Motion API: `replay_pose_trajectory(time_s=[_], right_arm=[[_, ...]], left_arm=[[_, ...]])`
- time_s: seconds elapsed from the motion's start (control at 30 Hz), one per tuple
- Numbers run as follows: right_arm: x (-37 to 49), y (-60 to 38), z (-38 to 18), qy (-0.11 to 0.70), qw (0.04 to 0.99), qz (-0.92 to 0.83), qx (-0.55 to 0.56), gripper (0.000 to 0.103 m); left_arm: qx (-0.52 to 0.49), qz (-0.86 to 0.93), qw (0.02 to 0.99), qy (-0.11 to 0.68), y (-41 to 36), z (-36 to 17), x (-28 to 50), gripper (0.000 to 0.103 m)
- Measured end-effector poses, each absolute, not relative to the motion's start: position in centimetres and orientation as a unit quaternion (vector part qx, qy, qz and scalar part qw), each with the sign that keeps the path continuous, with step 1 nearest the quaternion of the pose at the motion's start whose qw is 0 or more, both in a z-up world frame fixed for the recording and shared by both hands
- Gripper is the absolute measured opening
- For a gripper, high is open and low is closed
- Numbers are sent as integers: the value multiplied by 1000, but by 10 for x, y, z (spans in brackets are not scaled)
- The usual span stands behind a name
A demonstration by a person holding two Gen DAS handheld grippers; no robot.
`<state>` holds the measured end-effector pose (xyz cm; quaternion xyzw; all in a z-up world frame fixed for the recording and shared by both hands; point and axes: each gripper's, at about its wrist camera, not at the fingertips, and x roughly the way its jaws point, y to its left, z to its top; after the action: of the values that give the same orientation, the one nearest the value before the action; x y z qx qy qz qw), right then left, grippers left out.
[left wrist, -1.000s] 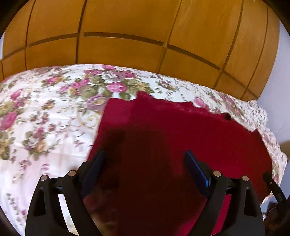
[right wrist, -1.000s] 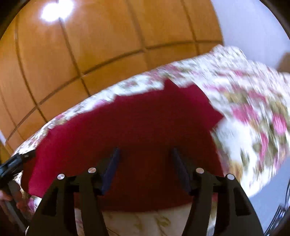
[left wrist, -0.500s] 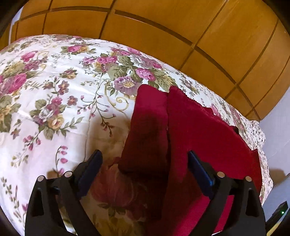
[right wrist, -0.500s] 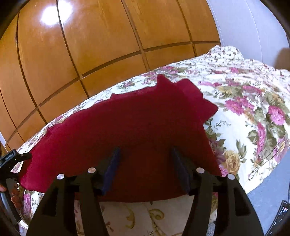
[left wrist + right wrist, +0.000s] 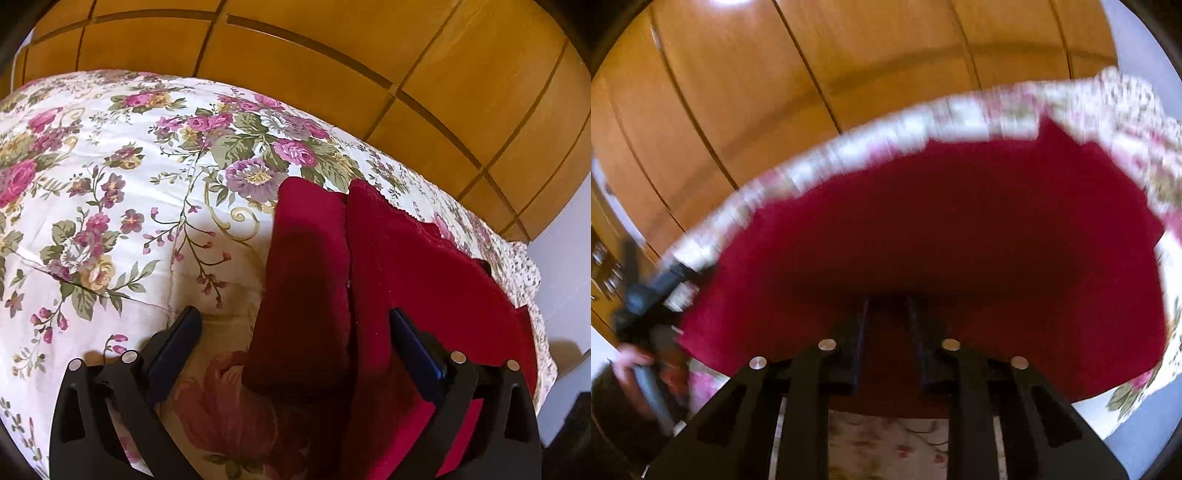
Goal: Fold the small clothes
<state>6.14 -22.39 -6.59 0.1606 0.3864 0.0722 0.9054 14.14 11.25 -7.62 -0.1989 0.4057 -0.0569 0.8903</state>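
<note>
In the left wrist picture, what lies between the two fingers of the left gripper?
In the left wrist view, the red garment lies between the opening fingers of the left gripper: its folded sleeve-like strip, plus a patch of floral bedspread. The fingers do not press it.

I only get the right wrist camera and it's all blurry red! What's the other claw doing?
Observer: The left claw is spread wide and its jaws are opening. A flap of the red garment lies between its fingers, but they are not pinching it.
Operator: Is the red thing folded yet?
Observer: Partly. That narrow flap lies along the garment's left edge, with a crease between it and the wider part.
Operator: Is there room on the bed?
Observer: Yes. Left of the garment, a broad stretch of the flowered bedspread has nothing on it.
</note>
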Motion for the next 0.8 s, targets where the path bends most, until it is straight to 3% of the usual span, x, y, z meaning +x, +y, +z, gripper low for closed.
replay_pose_trajectory(time_s=[0.17, 0.43, 0.53, 0.6, 0.8], right_arm=[[61, -219, -63, 382, 910, 76, 143, 18], [55, -223, -60, 387, 909, 111, 110, 21], [49, -231, -65, 373, 908, 115, 152, 21], [45, -233, -68, 364, 908, 108, 175, 21], [48, -231, -65, 368, 909, 110, 163, 22]], left_arm=[[-216, -74, 882, 412, 119, -76, 145, 99], [-156, -79, 883, 436, 105, -77, 160, 96], [-145, -85, 883, 439, 101, -75, 162, 80], [-152, -99, 879, 442, 96, -73, 162, 59], [-187, -115, 870, 442, 95, -65, 159, 25]])
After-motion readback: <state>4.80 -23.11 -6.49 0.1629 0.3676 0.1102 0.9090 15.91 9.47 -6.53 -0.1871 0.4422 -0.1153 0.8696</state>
